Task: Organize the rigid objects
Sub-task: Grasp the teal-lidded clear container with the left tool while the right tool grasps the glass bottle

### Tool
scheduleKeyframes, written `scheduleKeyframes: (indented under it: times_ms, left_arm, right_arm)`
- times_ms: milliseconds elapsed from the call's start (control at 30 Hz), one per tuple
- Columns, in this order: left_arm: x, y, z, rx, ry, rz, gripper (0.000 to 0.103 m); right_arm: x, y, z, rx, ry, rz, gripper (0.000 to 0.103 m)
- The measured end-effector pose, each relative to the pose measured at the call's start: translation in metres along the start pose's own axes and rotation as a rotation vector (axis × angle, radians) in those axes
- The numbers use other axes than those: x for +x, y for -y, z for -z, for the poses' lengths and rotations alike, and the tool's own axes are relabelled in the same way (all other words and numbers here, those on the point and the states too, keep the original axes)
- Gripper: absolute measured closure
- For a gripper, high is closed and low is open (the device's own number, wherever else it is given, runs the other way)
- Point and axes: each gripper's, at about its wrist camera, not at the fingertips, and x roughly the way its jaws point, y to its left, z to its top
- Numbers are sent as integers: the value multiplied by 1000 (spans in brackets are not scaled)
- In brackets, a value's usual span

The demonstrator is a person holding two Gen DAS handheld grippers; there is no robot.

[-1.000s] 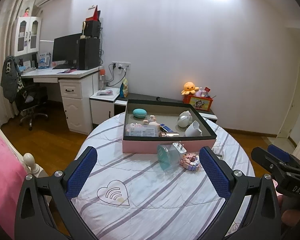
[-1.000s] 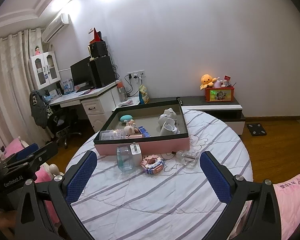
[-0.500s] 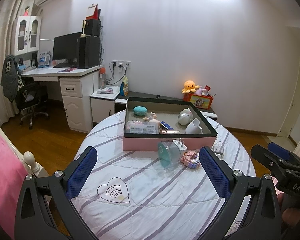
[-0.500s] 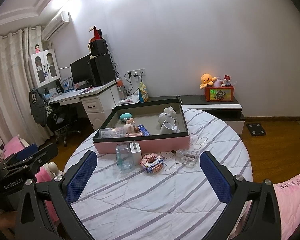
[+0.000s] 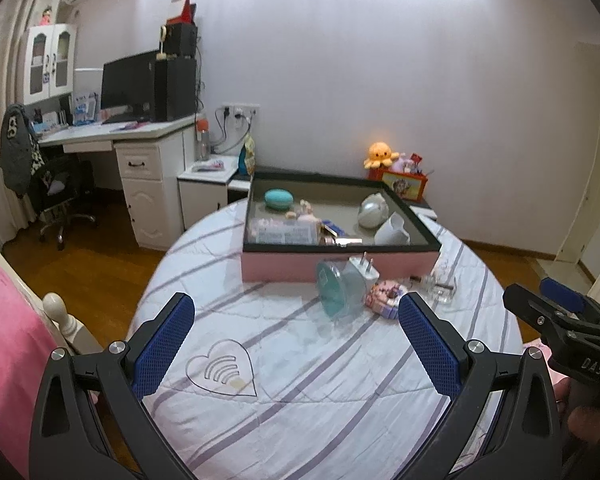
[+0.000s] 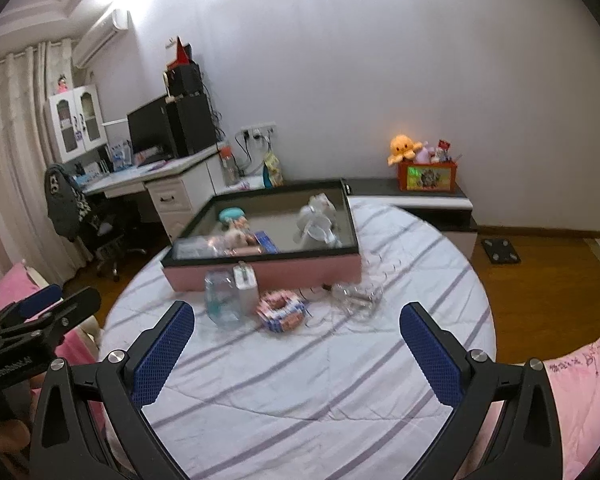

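Note:
A pink tray with a black rim (image 5: 340, 266) (image 6: 268, 270) sits at the far side of the round striped table, holding a teal case (image 5: 278, 198), white cups (image 5: 392, 232) and several small items. In front of it lie a teal glass jar (image 5: 334, 288) (image 6: 220, 294), a white plug adapter (image 5: 363, 267) (image 6: 246, 286), a pink brick-built ring (image 5: 386, 300) (image 6: 280, 308) and a clear glass dish (image 5: 440, 286) (image 6: 358, 294). My left gripper (image 5: 296, 340) and my right gripper (image 6: 296, 340) both hang open over the near tabletop, well short of these objects, nothing between their fingers.
The table's striped cloth (image 5: 300, 380) carries a heart print (image 5: 222, 368). A pink bed edge (image 5: 4, 340) lies left, a white desk with monitor (image 5: 140, 128) behind, a low cabinet with an orange plush (image 6: 406, 148) at the wall. Wooden floor surrounds the table.
Both views have shifted a little: the tray and loose objects sit slightly farther away and higher in frame. The grippers stay open and nothing on the table has moved.

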Motion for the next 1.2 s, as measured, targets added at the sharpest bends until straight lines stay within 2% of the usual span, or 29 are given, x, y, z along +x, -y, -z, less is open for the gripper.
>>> scheduleKeyframes:
  times_ms: [367, 600, 733, 933, 1033, 1200]
  left_arm:
    - [64, 21, 13, 22, -111, 24, 0]
    - [121, 33, 13, 34, -175, 6, 0]
    - [146, 36, 11, 43, -200, -25, 0]
    - [160, 29, 6, 19, -207, -12, 1]
    - [161, 23, 3, 7, -198, 1, 9]
    - [164, 18, -3, 10, -187, 3, 30]
  right_arm:
    - [51, 38, 21, 49, -127, 63, 0]
    - [93, 59, 17, 52, -190, 85, 0]
    - [113, 64, 13, 43, -219, 94, 0]
    - [139, 69, 10, 28, -267, 102, 0]
    - [147, 71, 7, 36, -279, 98, 0]
    - [163, 66, 2, -2, -320, 109, 0]
